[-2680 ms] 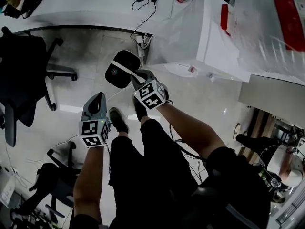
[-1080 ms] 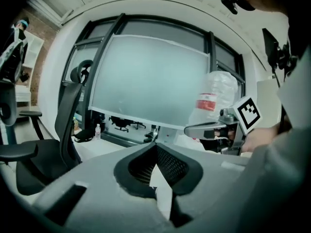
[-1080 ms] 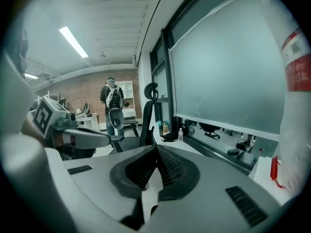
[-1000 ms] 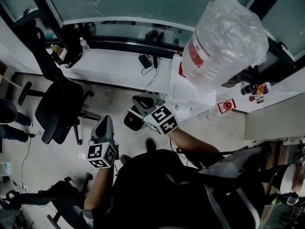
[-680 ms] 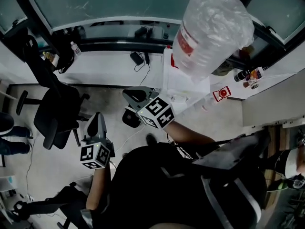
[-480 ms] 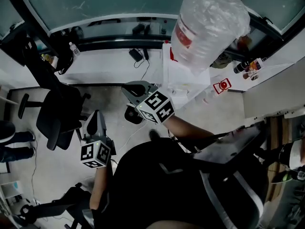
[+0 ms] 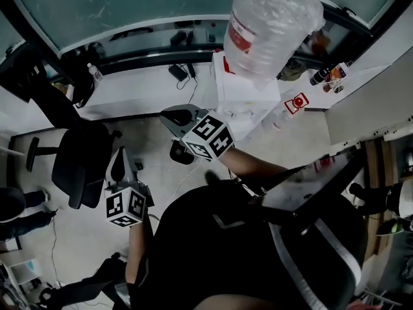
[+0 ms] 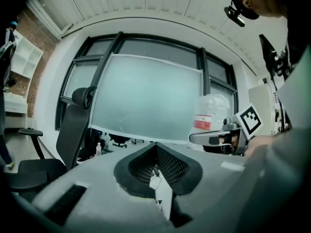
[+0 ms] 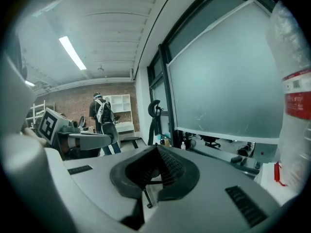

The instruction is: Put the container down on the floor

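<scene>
step: set-down looks finished | container (image 7: 182, 154) on floor (image 7: 84, 231), below right gripper (image 7: 175, 117), apart | right claw pinched together, holding nothing | left gripper (image 7: 117, 157) likewise closed, empty | advice: withdraw straight up, avoid nudging container

Bare floor (image 7: 147, 139) is left open between the chair (image 7: 76, 163) and the white cabinet (image 7: 244, 102), bounded beyond by the bench (image 7: 135, 92); part of it is taken up by the container (image 7: 182, 154).

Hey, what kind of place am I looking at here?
Most likely an office: a black swivel chair, a long white desk with cables under frosted windows, and a large plastic-wrapped water bottle on a white dispenser.
</scene>
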A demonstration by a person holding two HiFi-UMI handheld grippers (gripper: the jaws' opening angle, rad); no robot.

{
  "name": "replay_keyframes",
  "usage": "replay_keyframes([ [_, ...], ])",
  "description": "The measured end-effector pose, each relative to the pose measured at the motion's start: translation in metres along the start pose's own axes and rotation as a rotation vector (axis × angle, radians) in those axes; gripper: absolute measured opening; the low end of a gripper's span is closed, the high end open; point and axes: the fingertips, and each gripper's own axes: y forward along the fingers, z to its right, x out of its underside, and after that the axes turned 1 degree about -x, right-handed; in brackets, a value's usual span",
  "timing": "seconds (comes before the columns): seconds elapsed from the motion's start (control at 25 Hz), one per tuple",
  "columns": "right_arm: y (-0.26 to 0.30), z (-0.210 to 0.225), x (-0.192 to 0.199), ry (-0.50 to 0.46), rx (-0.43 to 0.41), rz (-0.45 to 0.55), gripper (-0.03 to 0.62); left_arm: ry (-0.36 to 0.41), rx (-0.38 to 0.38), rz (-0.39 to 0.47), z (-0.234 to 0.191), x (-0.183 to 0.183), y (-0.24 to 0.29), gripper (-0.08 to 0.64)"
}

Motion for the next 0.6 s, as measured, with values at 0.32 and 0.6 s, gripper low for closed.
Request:
replay_keyframes([
  [0.32,-0.0011,0.0036,0.0001,-0.007,0.032,-0.004,0.009,-0.001,0.01,-0.003,-0.0024,-0.0017,-0.0007,0.011],
  [0.6,-0.0005,0.003,-0.0006,-0.026,0.027,-0.014,0.009,0.018,0.069,0.012,0.0056,-0.0062,0.0018,0.011],
])
